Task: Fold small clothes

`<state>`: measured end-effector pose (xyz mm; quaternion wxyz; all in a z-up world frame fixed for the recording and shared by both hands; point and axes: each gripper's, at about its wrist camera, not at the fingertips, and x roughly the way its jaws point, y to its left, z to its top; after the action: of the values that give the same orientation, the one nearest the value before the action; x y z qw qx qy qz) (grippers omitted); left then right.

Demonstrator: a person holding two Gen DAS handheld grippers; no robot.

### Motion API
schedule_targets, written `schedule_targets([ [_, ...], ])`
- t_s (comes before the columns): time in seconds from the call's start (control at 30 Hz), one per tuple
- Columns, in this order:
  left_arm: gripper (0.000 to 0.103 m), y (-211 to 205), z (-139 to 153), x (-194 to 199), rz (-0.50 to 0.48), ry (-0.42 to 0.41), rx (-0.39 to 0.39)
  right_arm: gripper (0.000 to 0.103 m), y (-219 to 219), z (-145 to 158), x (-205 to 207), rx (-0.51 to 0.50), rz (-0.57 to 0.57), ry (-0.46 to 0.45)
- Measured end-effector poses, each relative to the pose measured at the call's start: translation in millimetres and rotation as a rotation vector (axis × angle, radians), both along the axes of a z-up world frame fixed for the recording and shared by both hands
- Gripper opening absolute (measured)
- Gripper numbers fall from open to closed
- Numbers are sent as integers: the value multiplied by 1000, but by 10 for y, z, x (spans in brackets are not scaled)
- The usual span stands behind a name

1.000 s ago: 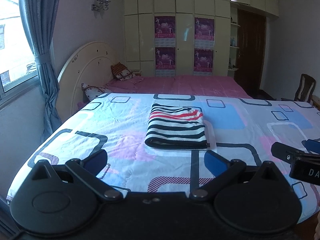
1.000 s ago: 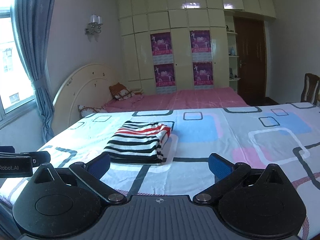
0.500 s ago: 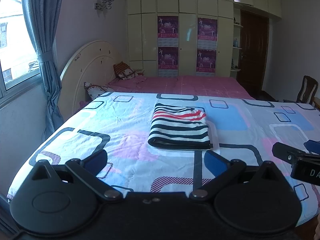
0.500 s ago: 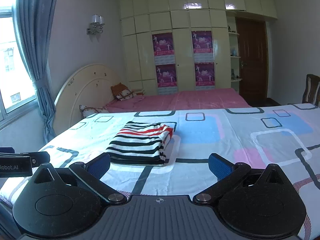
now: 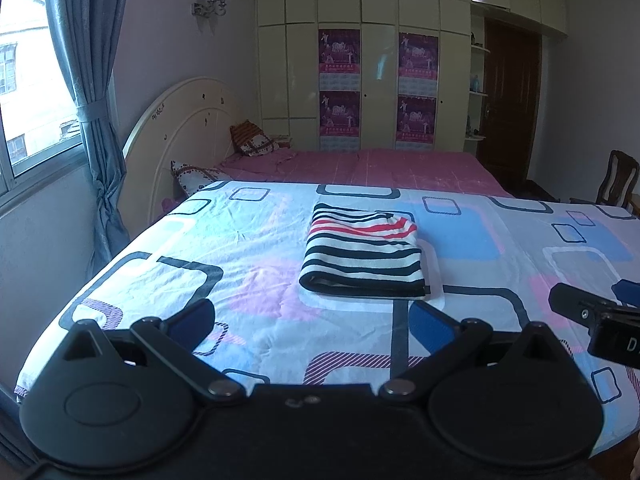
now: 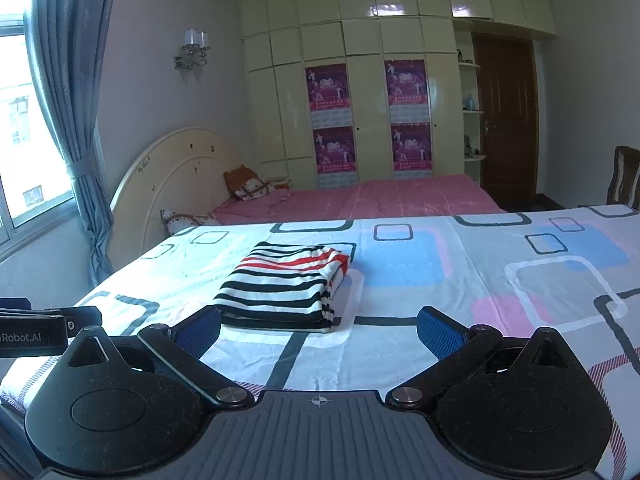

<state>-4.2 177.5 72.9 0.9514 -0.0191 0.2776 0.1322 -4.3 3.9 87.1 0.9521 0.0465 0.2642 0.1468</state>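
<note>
A: Where do we stand with the striped garment (image 5: 362, 258)?

B: It lies folded into a neat rectangle on the patterned bedsheet (image 5: 256, 248), just past both tools and clear of them. Our left gripper (image 5: 310, 322) hangs near its front fold with the fingers spread wide and nothing between them. Our right gripper (image 6: 318, 330) sits off the garment's front right corner, also spread wide and empty.

A: So the fold looks done?

B: We judge it so; the edges line up and the layers lie flat, though we can't see the far edge closely.

A: If we had to move it, how would it behave?

B: We expect light, soft knit, limp once lifted. The stack would sag and slide apart if we pinched only the top layer.

A: Where do we take hold, then?

B: At the rounded front fold nearest us, one gripper toward each front corner, with the blue pads (image 6: 438, 330) closing over all the layers together. Lifting from the open side edge risks the layers fanning out.
</note>
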Motion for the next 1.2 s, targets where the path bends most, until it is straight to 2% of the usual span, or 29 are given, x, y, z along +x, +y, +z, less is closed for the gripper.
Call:
schedule_targets([
  [1.0,103,98,-87,118,16,29,-12,103,89,-98,83,5,15,30],
  [1.2,96,140,-119,156,2,-28,-58,103,98,-137,144,3,17,40],
])
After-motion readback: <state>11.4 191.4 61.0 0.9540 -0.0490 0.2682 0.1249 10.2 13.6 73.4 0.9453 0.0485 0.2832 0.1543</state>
